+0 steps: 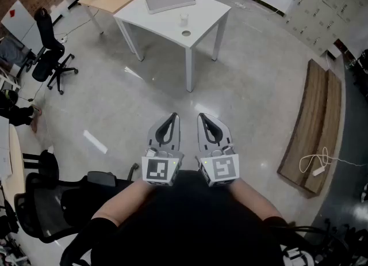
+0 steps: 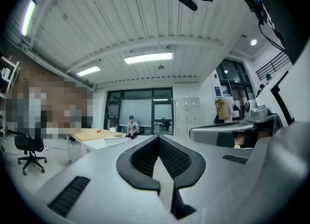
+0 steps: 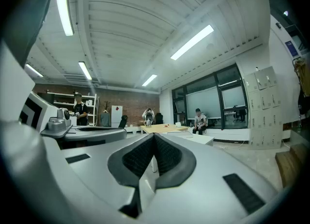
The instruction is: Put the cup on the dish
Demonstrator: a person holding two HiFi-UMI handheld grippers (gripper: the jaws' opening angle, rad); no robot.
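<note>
- The left gripper is held low at the person's waist, jaws clenched on nothing. Its own view shows the pads meeting at the tip.
- The right gripper, just beside it, is likewise clenched and empty.
- The cup stands on the white table well ahead of both grippers. It is between the tray and the dish, which lies near the table's near corner. Cup and dish are apart.
- The step in hand looks like the approach. Walk up to that near corner and release one gripper's jaws before reaching in. Take the cup by its wall, keep it upright, and lower it onto the dish's middle.
- Only the head view shows the cup and dish. The gripper views look level across the room, where the table is far and small and the cup cannot be made out.
- The gripper views alone show the ribbed pads closing and a seated person by the windows.
</note>
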